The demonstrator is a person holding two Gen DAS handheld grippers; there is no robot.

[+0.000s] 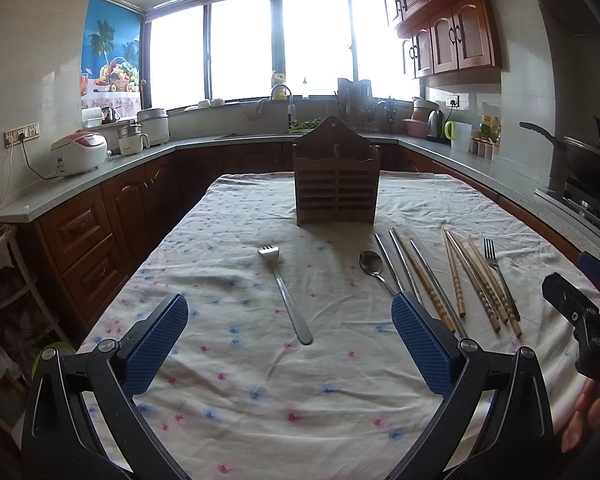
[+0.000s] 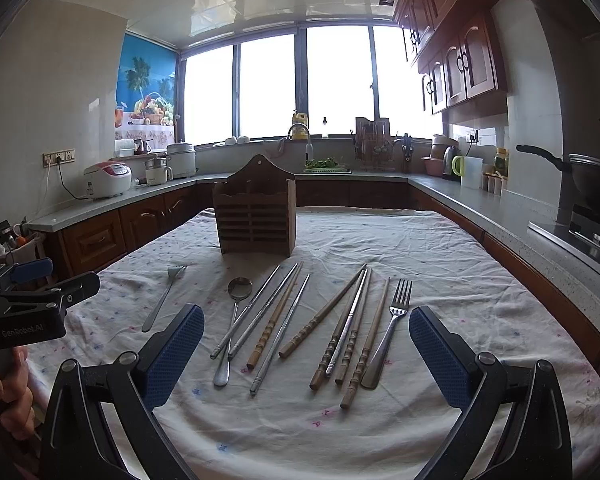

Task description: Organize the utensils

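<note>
A brown wooden utensil holder [image 1: 336,184] [image 2: 256,212] stands upright at the far middle of the cloth-covered table [image 1: 260,400] [image 2: 480,280]. A steel fork [image 1: 286,294] [image 2: 162,300] lies alone to the left. A steel spoon [image 1: 374,266] [image 2: 234,320], several metal and wooden chopsticks [image 1: 460,280] [image 2: 320,320] and a second fork [image 1: 500,276] [image 2: 390,328] lie side by side to the right. My left gripper [image 1: 290,348] is open and empty above the cloth near the lone fork. My right gripper [image 2: 306,356] is open and empty, hovering before the chopsticks.
Kitchen counters [image 1: 100,176] [image 2: 500,216] wrap around the table on three sides, with rice cookers [image 1: 80,152] at left, a kettle [image 2: 450,162] and a wok on a stove [image 2: 592,184] at right. A sink and windows are at the back.
</note>
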